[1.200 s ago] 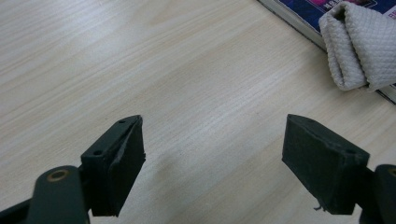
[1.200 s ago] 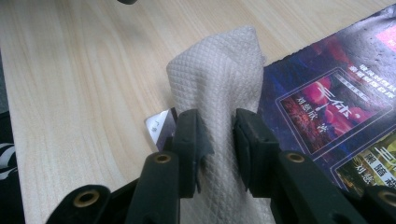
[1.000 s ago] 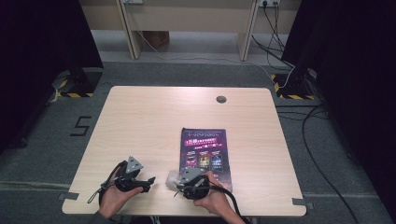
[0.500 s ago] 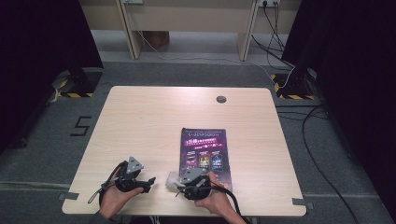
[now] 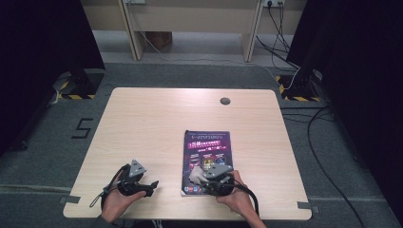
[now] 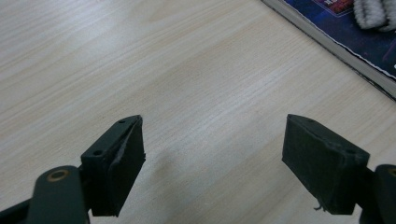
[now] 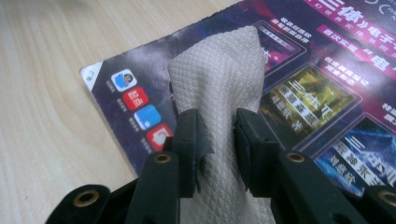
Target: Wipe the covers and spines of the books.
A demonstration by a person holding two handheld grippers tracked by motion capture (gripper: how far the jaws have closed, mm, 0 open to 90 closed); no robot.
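Note:
A dark purple magazine [image 5: 207,149] lies flat on the wooden table [image 5: 157,123], near the front edge. My right gripper [image 5: 198,177] rests over the magazine's lower left corner, shut on a white quilted cloth [image 5: 194,174]. In the right gripper view the cloth [image 7: 219,70] stands pinched between the jaws of the right gripper [image 7: 217,135], draped onto the magazine [image 7: 317,93] cover. My left gripper [image 5: 151,185] lies to the left on bare wood, open with nothing between its fingers. The left gripper [image 6: 215,163] view has the magazine's edge [image 6: 355,46] and the cloth [image 6: 373,11] at top right.
A round cable hole [image 5: 225,100] sits near the table's far edge. Beyond the table are the legs of another desk [image 5: 133,33] and cables on the grey floor [image 5: 304,76]. A taped "5" [image 5: 81,127] marks the floor at left.
My right gripper has slid to the right with the cloth, from the magazine's left edge onto its cover. The left gripper has stayed where it was.

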